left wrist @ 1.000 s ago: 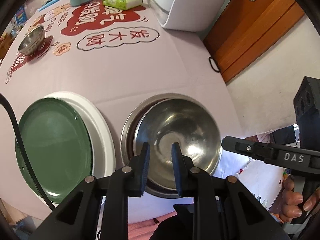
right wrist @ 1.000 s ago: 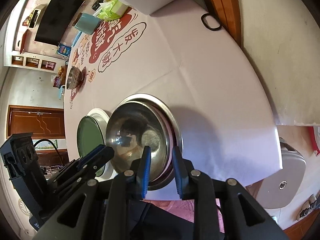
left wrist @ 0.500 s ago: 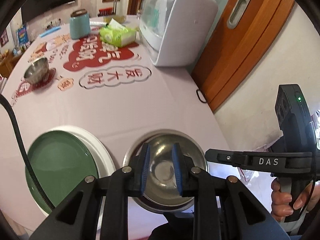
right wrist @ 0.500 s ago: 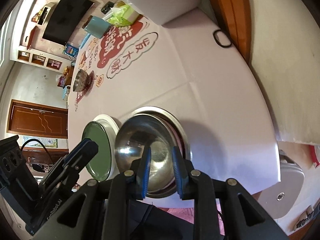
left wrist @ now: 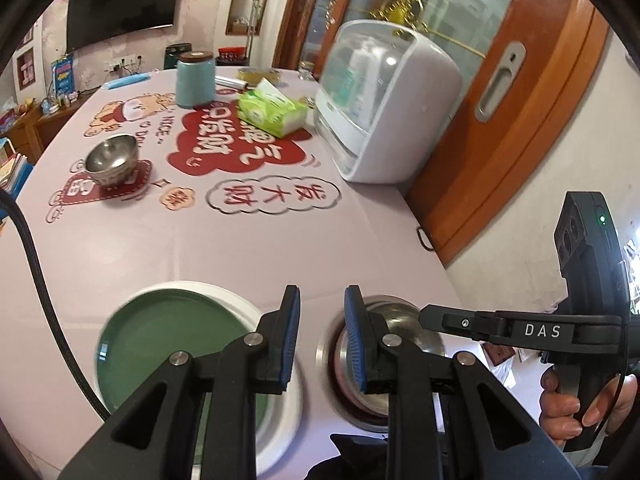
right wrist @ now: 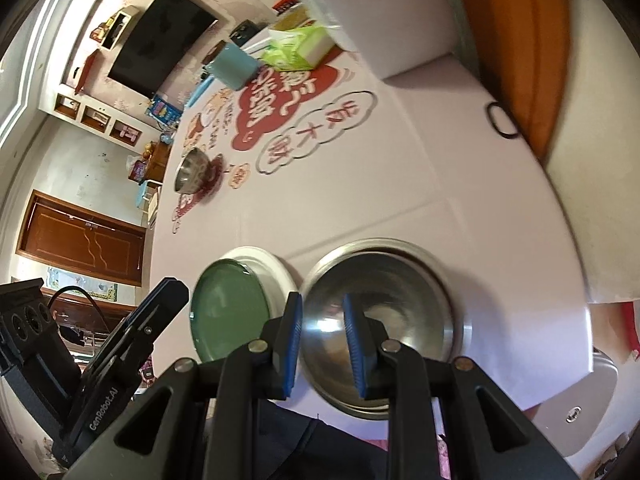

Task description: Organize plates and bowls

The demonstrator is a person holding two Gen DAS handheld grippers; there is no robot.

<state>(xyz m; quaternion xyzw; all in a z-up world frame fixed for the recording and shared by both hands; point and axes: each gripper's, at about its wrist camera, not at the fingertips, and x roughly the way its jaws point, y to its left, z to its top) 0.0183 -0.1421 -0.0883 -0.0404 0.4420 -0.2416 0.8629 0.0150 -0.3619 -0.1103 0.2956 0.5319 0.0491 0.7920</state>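
Steel bowls: a large steel bowl [right wrist: 384,320] sits nested in a wider steel basin [right wrist: 456,280] at the near edge of the table [left wrist: 280,248] (pink cloth with red and white cartoon prints).
Plates: a green plate [left wrist: 160,344] lies on a white plate [left wrist: 244,300], just beside the nested bowls, on their left in both views.
Small bowl: a small steel bowl [left wrist: 113,160] stands well apart, farther up the table on a red print.
Left gripper [left wrist: 322,340]: hangs above the near table edge, blue pads drawn close with a narrow gap, nothing between them.
Right gripper [right wrist: 322,344]: over the large bowl, pads likewise nearly together and empty; a hand [left wrist: 576,404] grips its handle.
Background: a teal canister [left wrist: 195,78], a green tissue pack [left wrist: 272,110] and a white appliance [left wrist: 384,104] at the far side.
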